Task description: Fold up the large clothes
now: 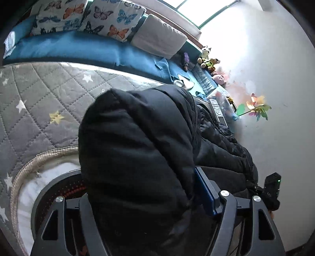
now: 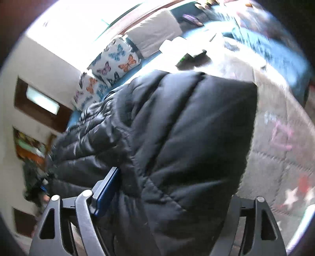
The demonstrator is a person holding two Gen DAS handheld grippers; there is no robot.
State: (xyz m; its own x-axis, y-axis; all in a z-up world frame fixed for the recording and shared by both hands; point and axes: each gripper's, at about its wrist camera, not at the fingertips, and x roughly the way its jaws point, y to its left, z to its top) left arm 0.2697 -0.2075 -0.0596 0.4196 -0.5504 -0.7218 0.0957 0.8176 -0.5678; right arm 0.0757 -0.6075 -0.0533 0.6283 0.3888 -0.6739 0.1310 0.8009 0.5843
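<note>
While the big black puffy quilted jacket (image 1: 137, 147) lay across the grey quilted bed cover with stars (image 1: 39, 102), both tongs pointed down at it on a slant. The left gripper (image 1: 149, 197) had a thick puffy fold of the jacket sitting between its two fingers. Its blue pad (image 1: 204, 195) stood right at the edge of that fold, and the other finger was hidden under the cloth, so I could not tell if the tongs pinched the jacket or just stood wide around it. In the right wrist view, the right gripper (image 2: 167, 197) had another thick fold of the same jacket (image 2: 187, 137) between its fingers. Its blue pad (image 2: 106, 187) showed beside the fold, and the far finger was covered, so its grip could not be told either. That view was blurry. Behind the jacket sat white pillows with coloured butterflies (image 1: 88, 15) on a long blue cushion (image 1: 69, 47). Small stuffed toys (image 1: 208, 61) and a bright paper pinwheel (image 1: 256, 108) stood by the white wall (image 1: 275, 78).
</note>
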